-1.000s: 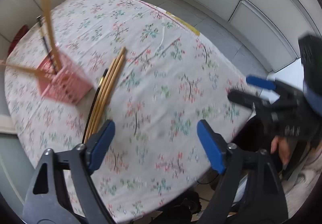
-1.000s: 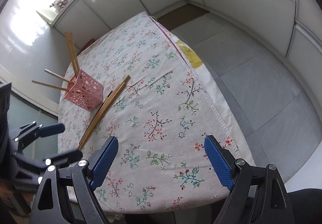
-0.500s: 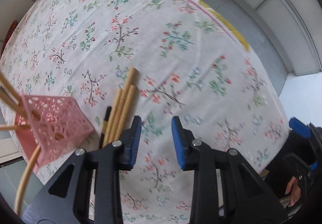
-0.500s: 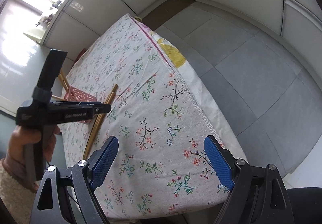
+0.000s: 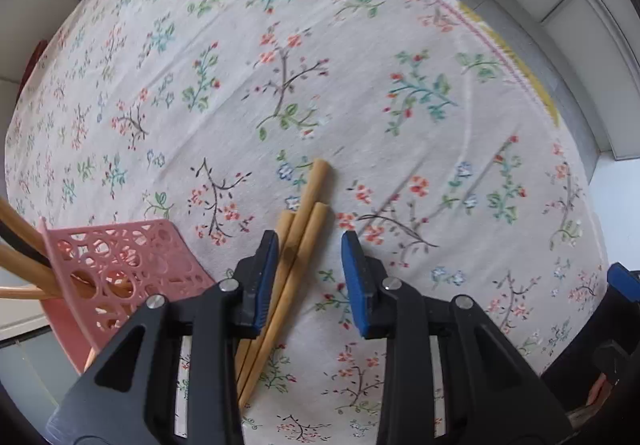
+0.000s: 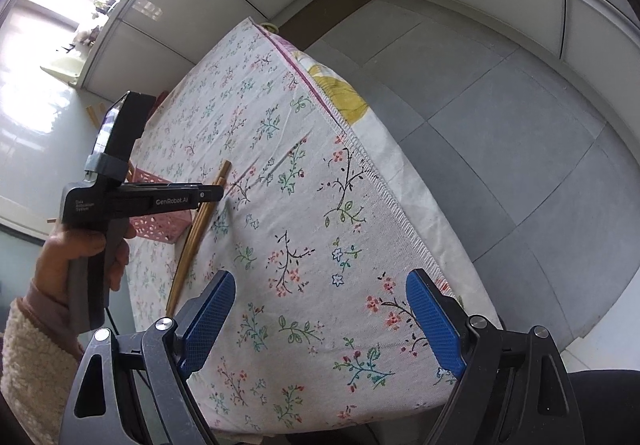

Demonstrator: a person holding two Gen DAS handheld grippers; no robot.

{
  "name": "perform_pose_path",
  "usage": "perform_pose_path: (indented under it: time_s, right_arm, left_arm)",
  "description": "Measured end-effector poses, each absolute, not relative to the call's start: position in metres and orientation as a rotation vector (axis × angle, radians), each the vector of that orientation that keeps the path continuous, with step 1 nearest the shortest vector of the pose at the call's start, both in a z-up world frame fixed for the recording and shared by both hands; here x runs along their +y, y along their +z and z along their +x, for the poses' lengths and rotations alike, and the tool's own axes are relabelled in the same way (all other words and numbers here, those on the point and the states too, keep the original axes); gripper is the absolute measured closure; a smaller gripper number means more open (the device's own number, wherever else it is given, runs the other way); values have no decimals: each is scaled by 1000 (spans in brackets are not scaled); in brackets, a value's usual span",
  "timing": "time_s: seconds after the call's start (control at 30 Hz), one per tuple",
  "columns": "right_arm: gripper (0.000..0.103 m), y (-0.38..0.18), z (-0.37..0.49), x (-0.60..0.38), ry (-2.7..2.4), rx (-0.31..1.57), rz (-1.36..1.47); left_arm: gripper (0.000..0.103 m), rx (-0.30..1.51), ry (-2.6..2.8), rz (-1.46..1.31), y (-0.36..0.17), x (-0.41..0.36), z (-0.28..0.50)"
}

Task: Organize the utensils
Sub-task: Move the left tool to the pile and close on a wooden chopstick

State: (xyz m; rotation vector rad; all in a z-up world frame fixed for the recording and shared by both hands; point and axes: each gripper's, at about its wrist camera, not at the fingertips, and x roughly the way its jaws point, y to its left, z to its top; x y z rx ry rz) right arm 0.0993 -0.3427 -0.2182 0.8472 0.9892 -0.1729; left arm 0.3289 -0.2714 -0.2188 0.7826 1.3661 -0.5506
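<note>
— Where are the chopsticks (image 5: 298,241)?
— On the bench, beside the pink basket (image 5: 128,269), under my left claw (image 5: 310,277); jaws parted, nothing gripped.
— Handling?
— Light, stiff, probably slippery; pinch mid-shaft.

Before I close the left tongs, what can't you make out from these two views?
- Chopsticks: near ends hidden under the left tongs, left wrist view; whether the pads touch them is unclear.
- Pink holder: cut off by the frame edge, left wrist view; mostly hidden behind the left tongs, right wrist view.
- Sticks in the holder: count unclear, tops out of frame.
</note>
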Motion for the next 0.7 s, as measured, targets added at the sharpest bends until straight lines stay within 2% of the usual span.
perform_pose_path:
  time_s: [0.23, 0.4, 0.5, 0.7]
  right_arm:
    - [14, -221, 99, -344, -177, 1006, 864]
    - [14, -220, 99, -344, -180, 1008, 856]
    - [14, -219, 99, -344, -182, 1002, 856]
    - [14, -215, 97, -338, -179, 986, 833]
  left_arm:
    - [64, 1427, -565, 783, -226, -268, 341]
    - [62, 1601, -667, 747, -240, -270, 330]
    - [61, 1579, -748, 797, -232, -269, 293]
    - [59, 1424, -728, 836, -206, -255, 277]
